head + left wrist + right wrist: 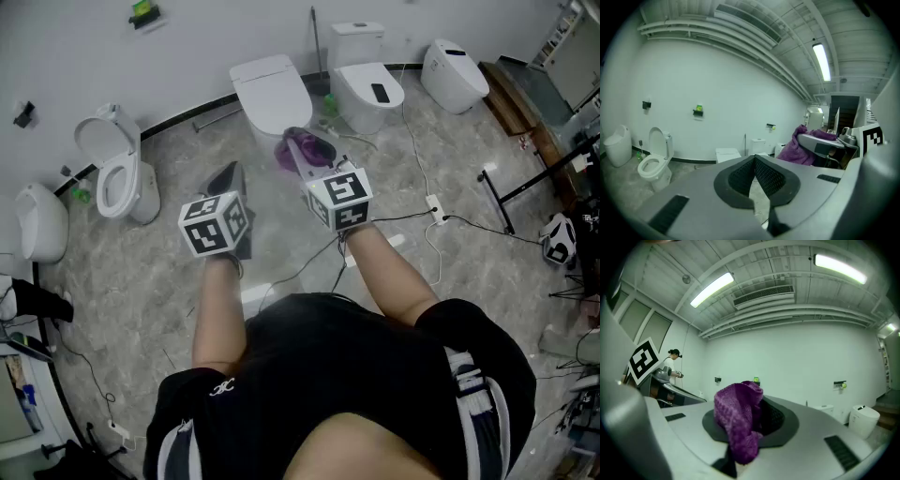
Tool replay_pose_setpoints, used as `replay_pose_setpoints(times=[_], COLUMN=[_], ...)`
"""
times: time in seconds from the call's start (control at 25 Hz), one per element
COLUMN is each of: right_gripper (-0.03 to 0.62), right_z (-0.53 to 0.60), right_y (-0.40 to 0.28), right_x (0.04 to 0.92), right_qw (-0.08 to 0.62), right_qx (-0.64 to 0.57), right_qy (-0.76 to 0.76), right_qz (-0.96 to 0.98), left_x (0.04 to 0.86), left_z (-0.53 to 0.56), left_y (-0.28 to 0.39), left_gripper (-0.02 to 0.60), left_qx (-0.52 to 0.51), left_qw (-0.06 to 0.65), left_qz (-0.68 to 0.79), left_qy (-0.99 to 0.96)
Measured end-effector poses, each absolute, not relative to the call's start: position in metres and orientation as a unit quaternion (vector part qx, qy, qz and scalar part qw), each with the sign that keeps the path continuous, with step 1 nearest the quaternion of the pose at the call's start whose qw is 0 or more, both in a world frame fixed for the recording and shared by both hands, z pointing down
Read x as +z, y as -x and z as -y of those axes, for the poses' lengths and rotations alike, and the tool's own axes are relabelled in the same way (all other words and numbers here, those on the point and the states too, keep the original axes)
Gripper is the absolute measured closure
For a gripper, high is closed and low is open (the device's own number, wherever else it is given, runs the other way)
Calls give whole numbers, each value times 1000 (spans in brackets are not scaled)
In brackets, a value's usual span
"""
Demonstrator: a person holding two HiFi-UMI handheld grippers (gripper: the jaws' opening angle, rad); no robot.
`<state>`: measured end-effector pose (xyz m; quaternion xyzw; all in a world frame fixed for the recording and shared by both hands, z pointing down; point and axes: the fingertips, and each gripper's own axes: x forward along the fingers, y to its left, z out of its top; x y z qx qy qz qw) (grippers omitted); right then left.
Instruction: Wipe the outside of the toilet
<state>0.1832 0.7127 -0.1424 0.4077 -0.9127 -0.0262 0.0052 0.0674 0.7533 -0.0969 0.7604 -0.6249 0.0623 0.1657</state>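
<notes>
- The right gripper (761, 414) is pinching a purple cloth (737, 425) between its fingers. The cloth is bunching over the dark pads and drooping down in front of them.
- The left gripper (754, 159) is carrying nothing. Its ribbed pads (769, 176) are pressing together at the tips.
- Both grippers are hovering side by side above the grey marbled floor (141, 281) and pointing towards the white wall. The left one is sitting a little nearer the person.
- A closed-lid toilet (272, 94) is standing against the wall just ahead of the right gripper. The cloth is hanging in the air near the toilet's front end, apart from it.
- An open-seat toilet (117, 173) is standing to the left along the same wall.
- A toilet with a tank (367, 82) and a rounded toilet (455, 75) are standing to the right.
- A white power strip (435, 208) is lying on the floor to the right of the right gripper, with cables trailing from it.
- In the right gripper view, another person (671, 365) is standing in the background beyond the left gripper's marker cube.
</notes>
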Motion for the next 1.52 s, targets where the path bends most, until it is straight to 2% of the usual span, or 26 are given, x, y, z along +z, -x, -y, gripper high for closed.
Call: replay_pose_setpoints(times=[0.32, 0.76, 1.52], right_gripper=[512, 511, 511], right_z=[-703, -704, -716], right_y=[-191, -173, -61], right_x=[-143, -138, -130], right_qw=[-20, -9, -20], right_qx=[-7, -9, -7], right_qy=[-427, -428, -448], right_qz=[904, 904, 894], left_x=[-95, -90, -79], left_z=[-744, -742, -751], left_y=[-66, -51, 68], left_gripper=[574, 574, 574], left_qx=[62, 78, 72], left_qw=[164, 158, 151], left_qz=[628, 626, 605], left_qy=[-758, -760, -778])
